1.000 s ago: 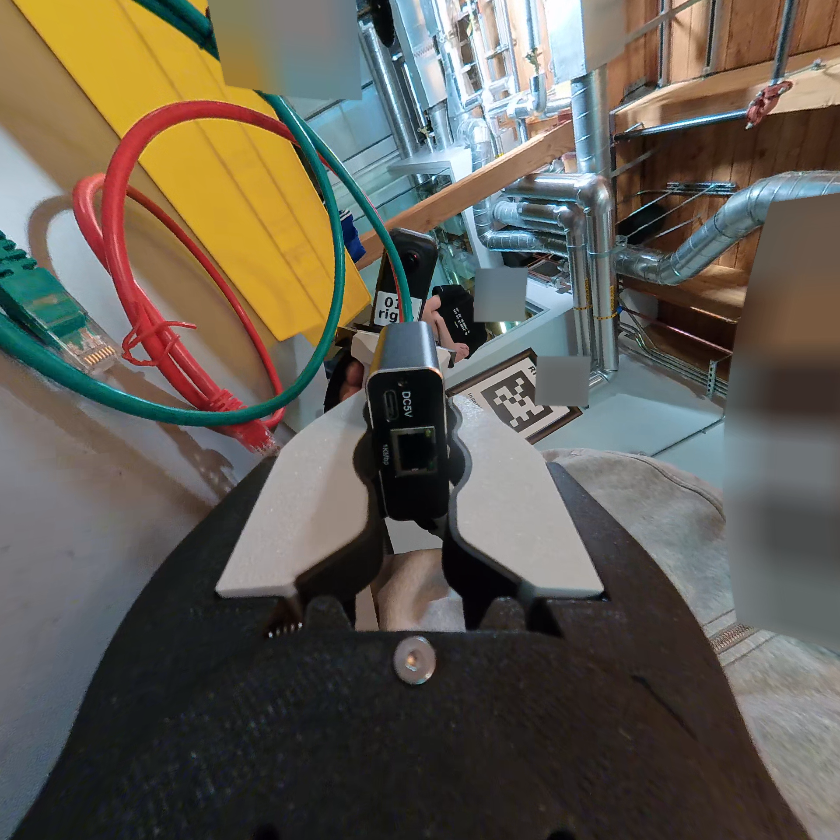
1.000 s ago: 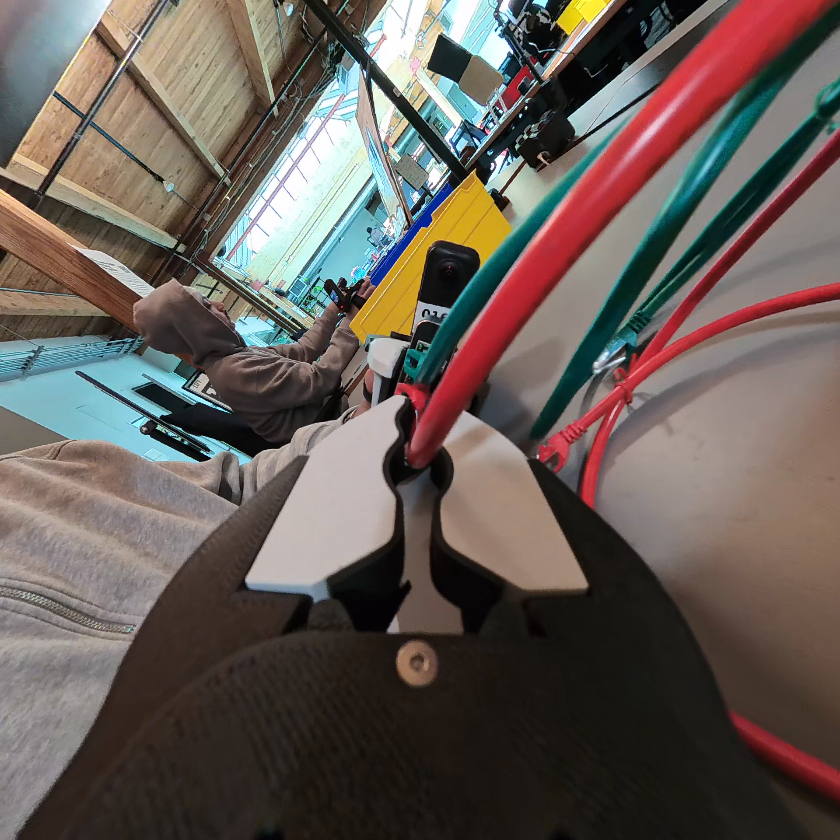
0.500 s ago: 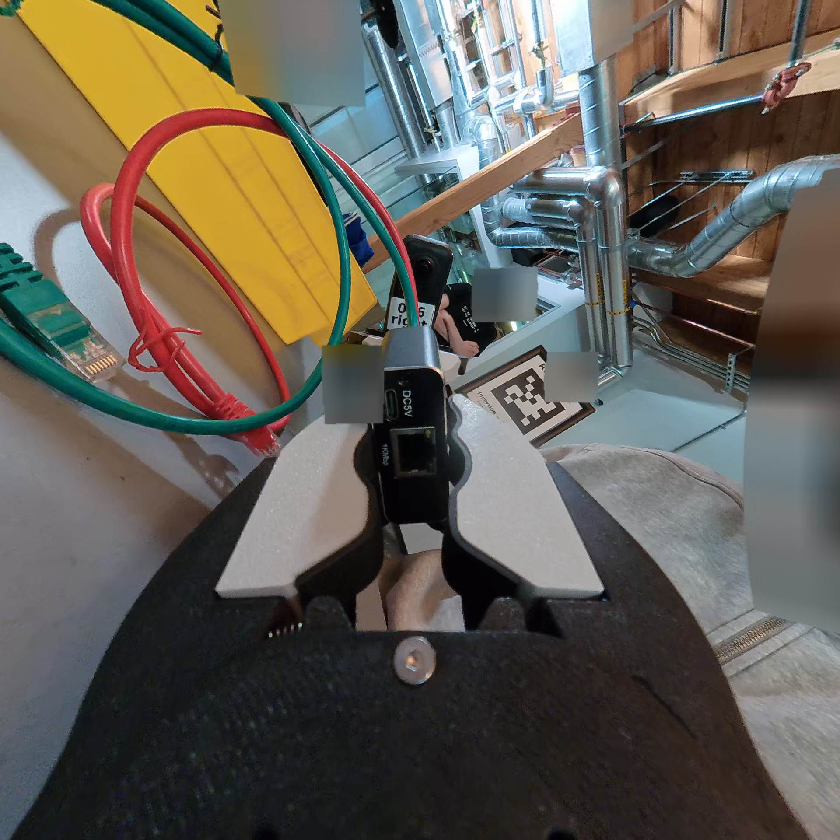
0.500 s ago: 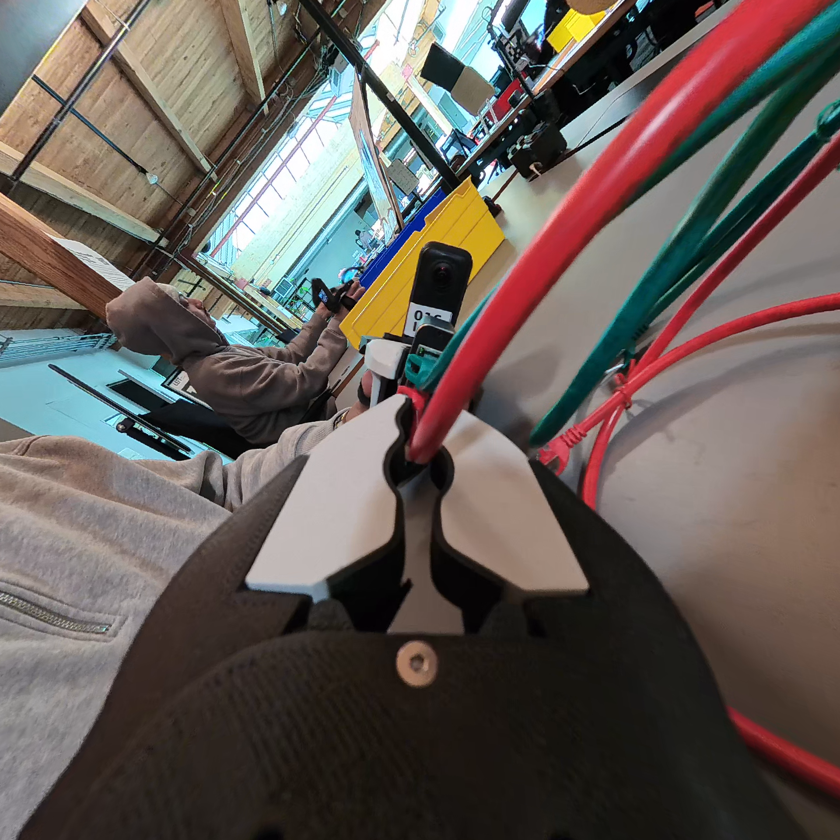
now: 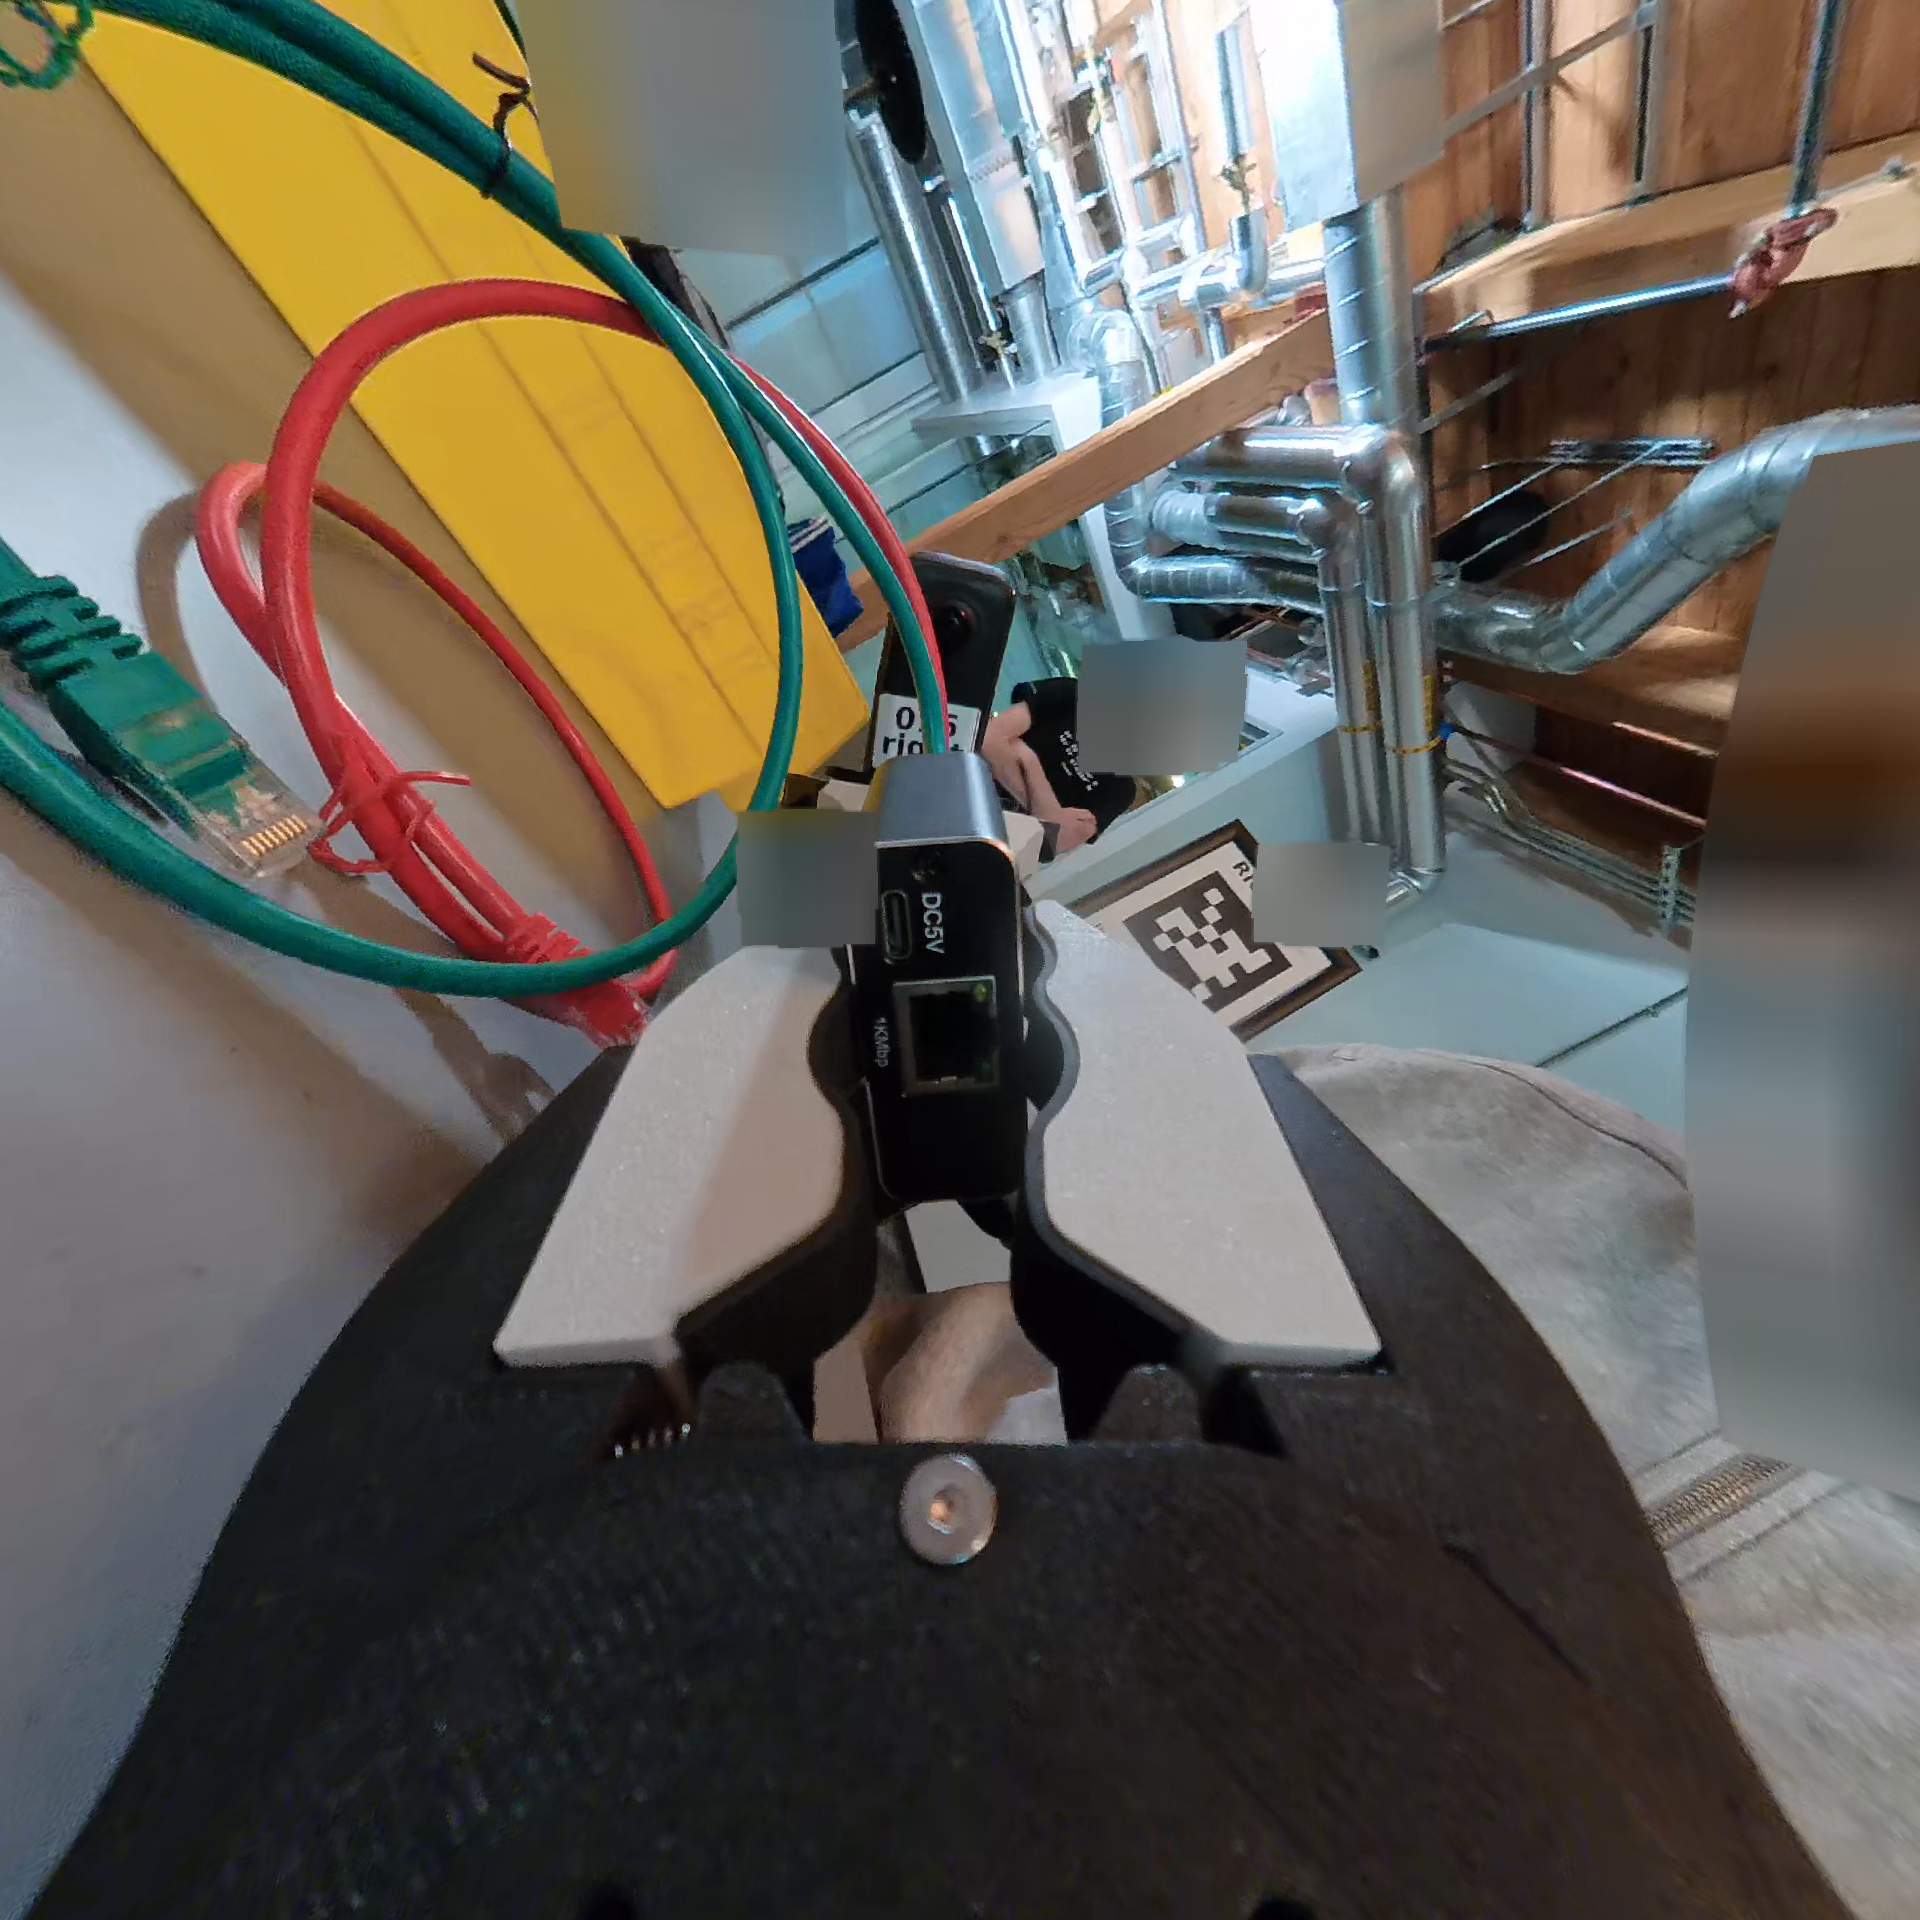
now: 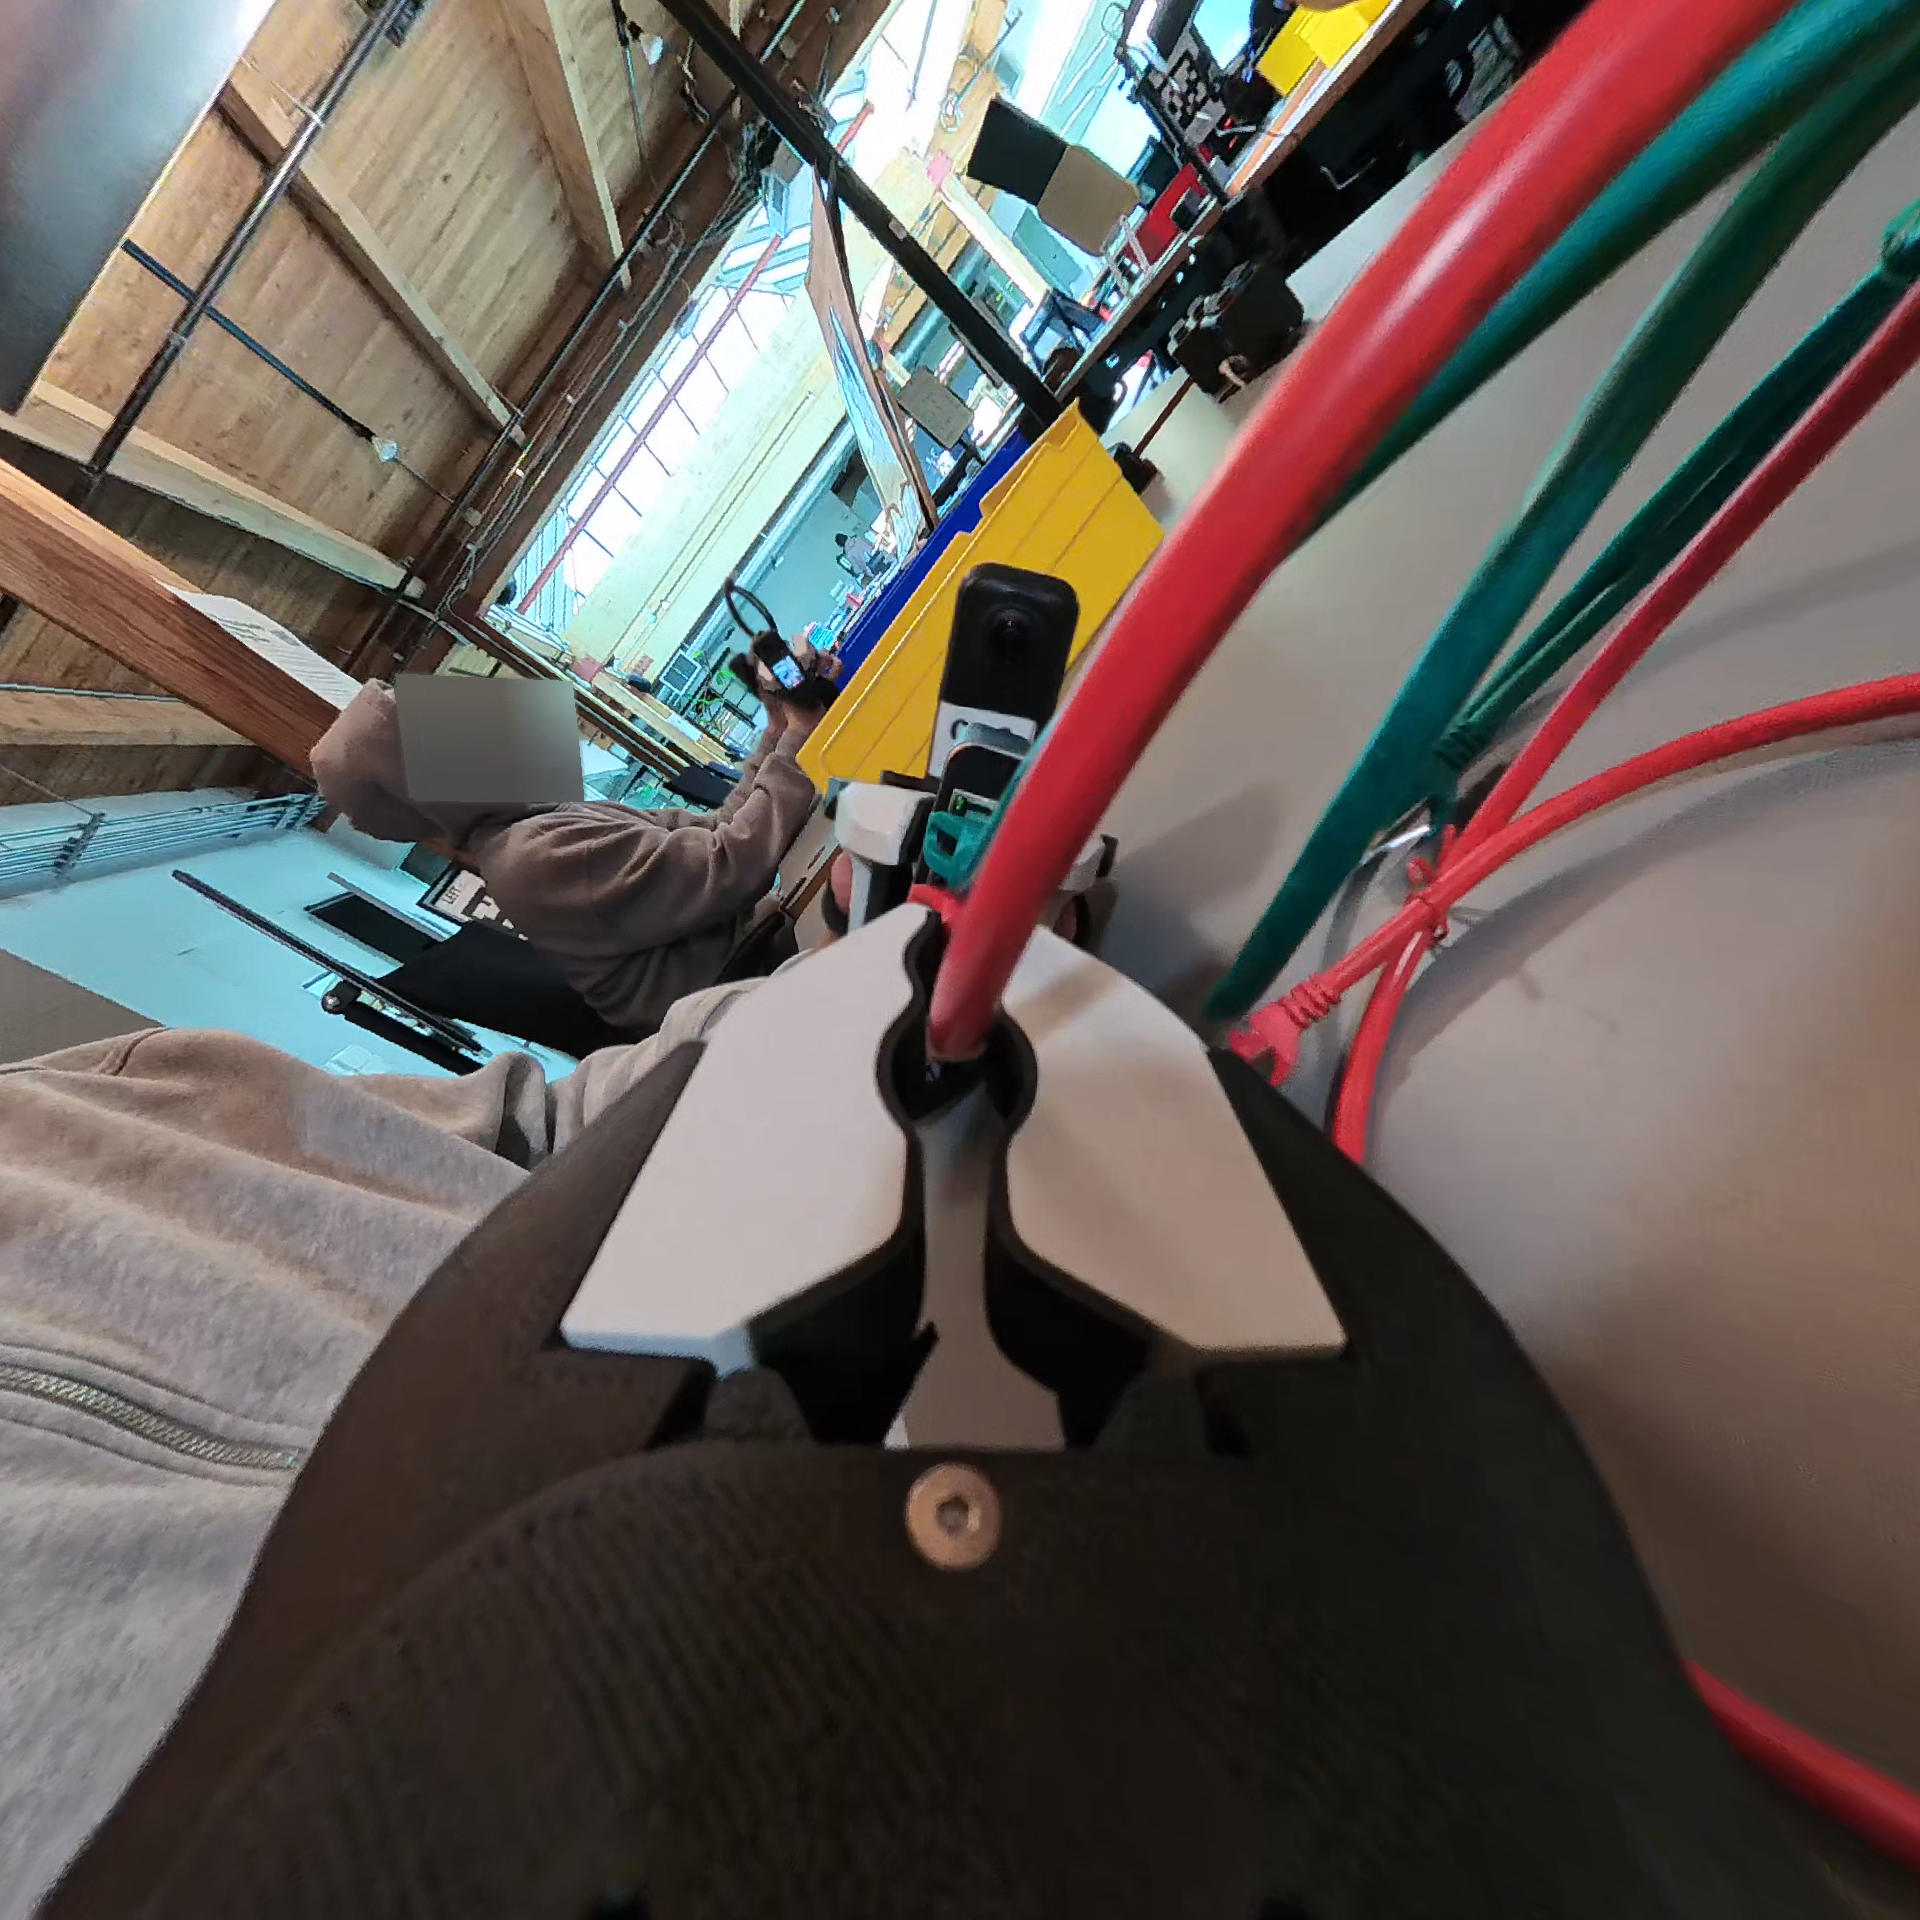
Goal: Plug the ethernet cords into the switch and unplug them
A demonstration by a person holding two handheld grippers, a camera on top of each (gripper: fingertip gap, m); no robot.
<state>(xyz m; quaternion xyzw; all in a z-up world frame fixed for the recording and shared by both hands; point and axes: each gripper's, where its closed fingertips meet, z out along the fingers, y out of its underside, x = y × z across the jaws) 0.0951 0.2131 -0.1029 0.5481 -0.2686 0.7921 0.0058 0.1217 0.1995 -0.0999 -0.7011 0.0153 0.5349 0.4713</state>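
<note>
A pale grey table (image 5: 187, 1195) fills the left of the left wrist view. On it lie a green ethernet cord (image 5: 312, 935), its clear-tipped plug (image 5: 171, 743) at the left edge, and a red ethernet cord (image 5: 416, 790) bundled with a twist tie, its plug (image 5: 608, 1013) near centre. A yellow bin (image 5: 436, 343) stands at upper left.
</note>
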